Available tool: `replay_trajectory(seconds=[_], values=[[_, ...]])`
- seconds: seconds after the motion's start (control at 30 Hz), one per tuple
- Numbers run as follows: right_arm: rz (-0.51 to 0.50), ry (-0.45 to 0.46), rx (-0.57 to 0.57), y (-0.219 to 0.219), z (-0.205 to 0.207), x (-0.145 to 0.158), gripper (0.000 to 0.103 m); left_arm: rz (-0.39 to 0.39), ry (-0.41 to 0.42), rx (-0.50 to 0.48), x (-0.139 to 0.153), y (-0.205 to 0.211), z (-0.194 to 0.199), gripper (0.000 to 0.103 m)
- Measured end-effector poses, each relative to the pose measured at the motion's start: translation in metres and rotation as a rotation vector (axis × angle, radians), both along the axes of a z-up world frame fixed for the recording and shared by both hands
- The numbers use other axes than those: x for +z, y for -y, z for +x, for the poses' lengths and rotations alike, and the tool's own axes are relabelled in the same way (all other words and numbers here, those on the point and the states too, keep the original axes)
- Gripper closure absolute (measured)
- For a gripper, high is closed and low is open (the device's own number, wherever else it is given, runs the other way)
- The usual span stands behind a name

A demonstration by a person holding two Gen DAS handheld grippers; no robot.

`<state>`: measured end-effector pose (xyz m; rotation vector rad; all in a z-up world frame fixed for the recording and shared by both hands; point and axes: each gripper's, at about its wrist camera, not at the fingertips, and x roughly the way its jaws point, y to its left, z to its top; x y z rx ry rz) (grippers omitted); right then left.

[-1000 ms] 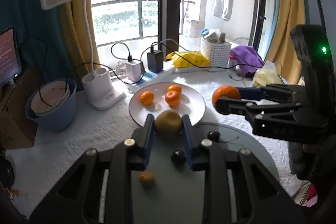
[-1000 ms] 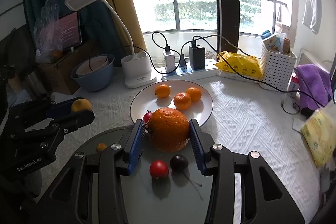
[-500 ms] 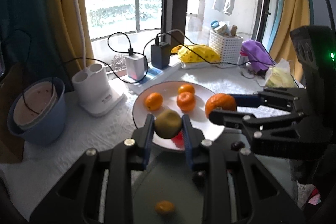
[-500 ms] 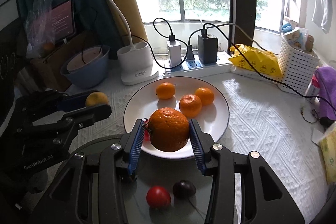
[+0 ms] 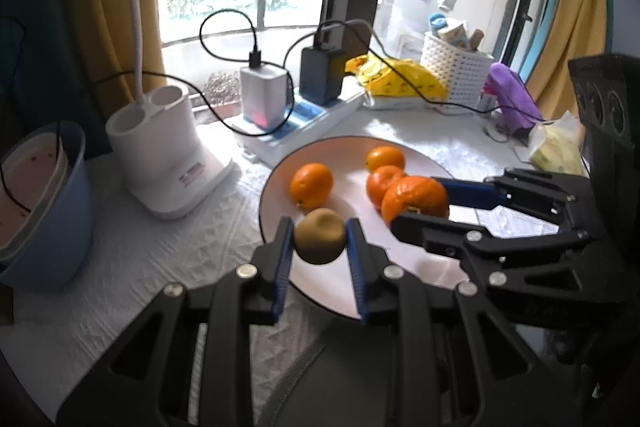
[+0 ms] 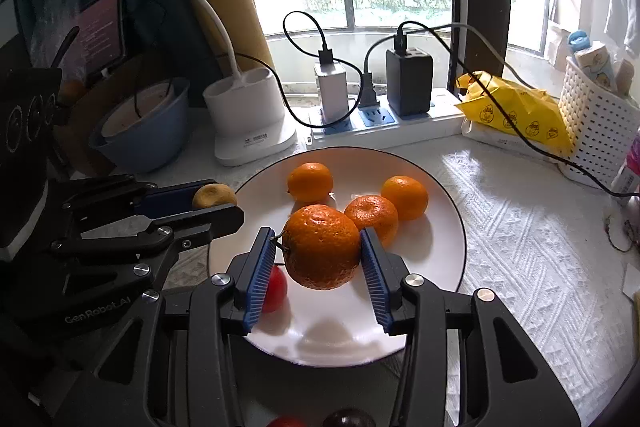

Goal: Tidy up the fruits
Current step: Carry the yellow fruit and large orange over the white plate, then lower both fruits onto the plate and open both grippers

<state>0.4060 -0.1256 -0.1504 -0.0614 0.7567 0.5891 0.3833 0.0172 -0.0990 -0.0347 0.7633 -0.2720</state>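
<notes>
Above the plate point(image 6: 448, 227), both tongs grip fruit, bare rim nearest.

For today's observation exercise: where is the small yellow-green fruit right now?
The yellow-green fruit is clamped in the left claw, over the near-left rim of the white plate; the right claw holds the big orange beside it.

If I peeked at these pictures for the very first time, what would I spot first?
First, the big orange squeezed in the right gripper, right above the white plate. Beside it, the left gripper grips a smaller yellow-brown fruit over the plate's near edge. Three small oranges sit on the plate, and a red fruit peeks out by the right gripper's left finger.
</notes>
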Motion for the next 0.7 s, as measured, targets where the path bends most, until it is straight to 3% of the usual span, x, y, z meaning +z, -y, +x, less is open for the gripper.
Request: replay_trajectory(seconds=[0.53,0.7], values=[[-0.004,-0.032,-0.009,-0.009,0.011,-0.012,0.057,-0.020,-0.044,0.020,-0.013,-0.006,0.008,0.075],[-0.002,-0.035,-0.016,-0.008,0.008,-0.011,0.053,-0.021,-0.028,0.032,-0.008,-0.008,0.004,0.067]])
